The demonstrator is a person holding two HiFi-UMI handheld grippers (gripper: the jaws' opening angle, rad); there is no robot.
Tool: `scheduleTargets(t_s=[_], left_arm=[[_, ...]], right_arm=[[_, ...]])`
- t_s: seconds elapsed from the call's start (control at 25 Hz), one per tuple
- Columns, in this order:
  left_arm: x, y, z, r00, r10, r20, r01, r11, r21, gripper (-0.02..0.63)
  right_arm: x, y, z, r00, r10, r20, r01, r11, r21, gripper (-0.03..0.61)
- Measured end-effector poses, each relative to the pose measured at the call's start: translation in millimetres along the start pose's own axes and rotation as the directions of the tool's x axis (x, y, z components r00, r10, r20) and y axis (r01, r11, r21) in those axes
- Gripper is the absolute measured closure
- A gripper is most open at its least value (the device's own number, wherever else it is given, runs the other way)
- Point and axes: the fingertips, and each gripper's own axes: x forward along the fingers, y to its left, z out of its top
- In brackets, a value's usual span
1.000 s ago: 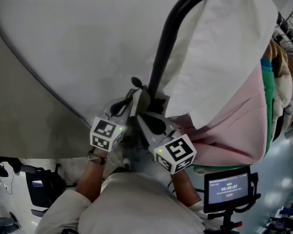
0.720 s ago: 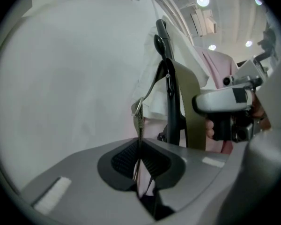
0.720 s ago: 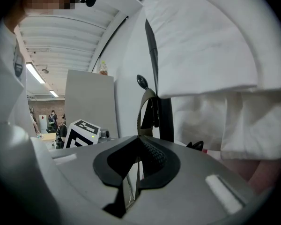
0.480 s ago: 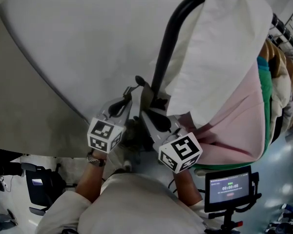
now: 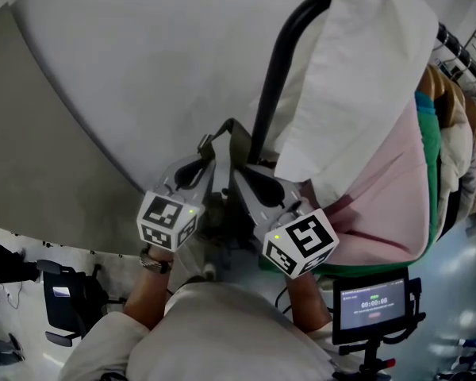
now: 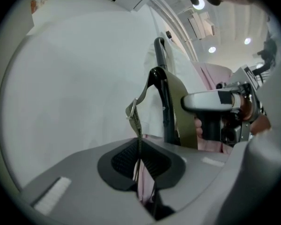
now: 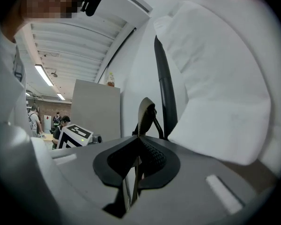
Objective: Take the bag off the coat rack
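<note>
A: Item one, the fingers?
B: Left gripper [image 6: 140,162]: fingers [image 6: 119,162] are pinching the bag's strap [image 6: 136,121] edge-on, just below its buckle [image 6: 131,109]. Right gripper [image 7: 136,159]: fingers [image 7: 153,159] are pressing together on the same strap, further round the loop.
A: Why two grips?
B: Probably each is taking one side of the loop, keeping it spread for lifting clear of the rack [image 5: 274,78], whose black pole it seems to be looping round.
A: The bag itself?
B: The body is hiding below the grippers; only the olive strap is showing plainly. White cloth [image 5: 357,70] and pink cloth [image 5: 389,205] are crowding the rack.
A: Writing?
B: Marker cubes [image 5: 168,221] are carrying patterns only. The screen [image 5: 370,306] is showing a timer, too small to read.
</note>
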Motion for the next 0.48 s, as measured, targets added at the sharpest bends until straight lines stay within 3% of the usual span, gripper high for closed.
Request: scheduleTargets(t_s=[0.48], left_arm=[[-38.6,-2.1,23.7,0.997,0.065,0.031,-0.065,0.998,0.014,0.600]], right_arm=[[-11.2,13.4,20.2,0.997,0.050,0.057,-0.049,0.999,-0.016,0.571]])
